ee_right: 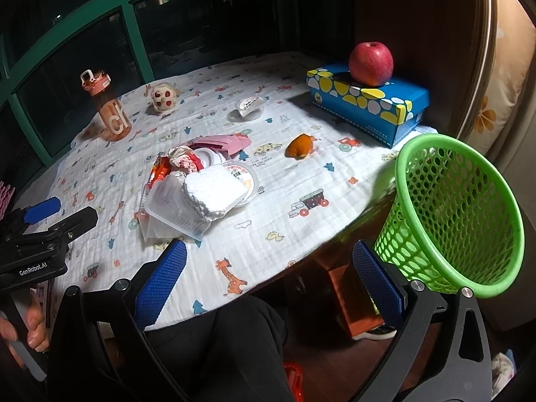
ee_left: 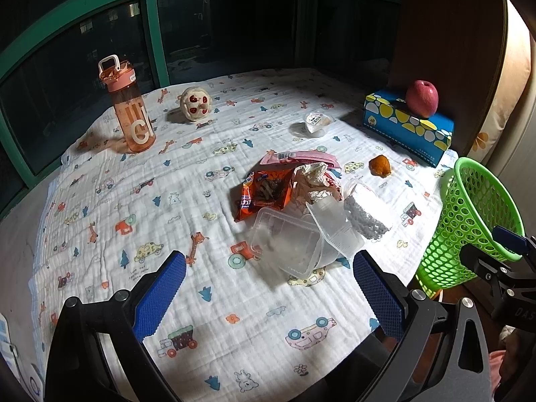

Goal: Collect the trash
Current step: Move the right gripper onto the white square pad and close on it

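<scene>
Only one green basket (ee_right: 459, 214), one apple (ee_right: 371, 63), one bottle (ee_right: 106, 107)

- Left wrist view looks forward and down across the counter (ee_left: 207, 301) from its near edge, close above the cloth.
- Right wrist view sits farther right, past the edge.
- Both share the trash pile (ee_left: 301, 207) (ee_right: 201, 187) and green basket (ee_left: 469, 221) (ee_right: 452, 214).
</scene>
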The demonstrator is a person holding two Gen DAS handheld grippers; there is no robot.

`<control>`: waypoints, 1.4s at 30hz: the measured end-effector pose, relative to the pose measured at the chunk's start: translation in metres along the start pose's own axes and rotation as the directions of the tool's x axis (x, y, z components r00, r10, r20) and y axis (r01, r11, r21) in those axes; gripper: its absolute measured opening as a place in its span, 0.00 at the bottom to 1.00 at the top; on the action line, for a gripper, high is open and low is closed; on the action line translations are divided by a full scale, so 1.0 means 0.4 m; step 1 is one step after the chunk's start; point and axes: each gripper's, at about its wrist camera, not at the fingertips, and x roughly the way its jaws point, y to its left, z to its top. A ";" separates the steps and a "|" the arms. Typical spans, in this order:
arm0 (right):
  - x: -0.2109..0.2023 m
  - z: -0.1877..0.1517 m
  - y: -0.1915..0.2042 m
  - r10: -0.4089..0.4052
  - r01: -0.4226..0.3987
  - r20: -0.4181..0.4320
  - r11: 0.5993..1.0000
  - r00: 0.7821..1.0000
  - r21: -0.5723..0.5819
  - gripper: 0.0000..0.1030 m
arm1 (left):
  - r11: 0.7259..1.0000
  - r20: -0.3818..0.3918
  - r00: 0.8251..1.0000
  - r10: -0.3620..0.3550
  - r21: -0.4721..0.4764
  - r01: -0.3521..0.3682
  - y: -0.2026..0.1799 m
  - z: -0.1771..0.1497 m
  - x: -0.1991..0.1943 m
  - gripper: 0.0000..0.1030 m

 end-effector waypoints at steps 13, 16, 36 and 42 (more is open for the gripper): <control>0.018 0.038 0.003 0.006 -0.007 -0.005 1.000 1.000 -0.010 0.95 | 1.000 -0.017 1.000 0.003 -0.008 -0.003 0.011 0.024 0.019 0.94; 0.023 0.043 0.005 0.010 -0.010 -0.007 1.000 1.000 -0.015 0.95 | 1.000 -0.025 1.000 0.006 -0.013 -0.006 0.018 0.030 0.027 0.94; 0.108 0.103 0.027 0.042 -0.044 -0.050 0.999 0.998 -0.021 0.95 | 1.000 -0.025 0.999 0.019 -0.007 -0.019 0.057 0.095 0.068 0.94; 0.132 0.112 0.035 0.053 -0.053 -0.058 0.999 0.997 -0.002 0.95 | 1.000 -0.030 0.999 0.019 0.001 -0.019 0.067 0.105 0.082 0.94</control>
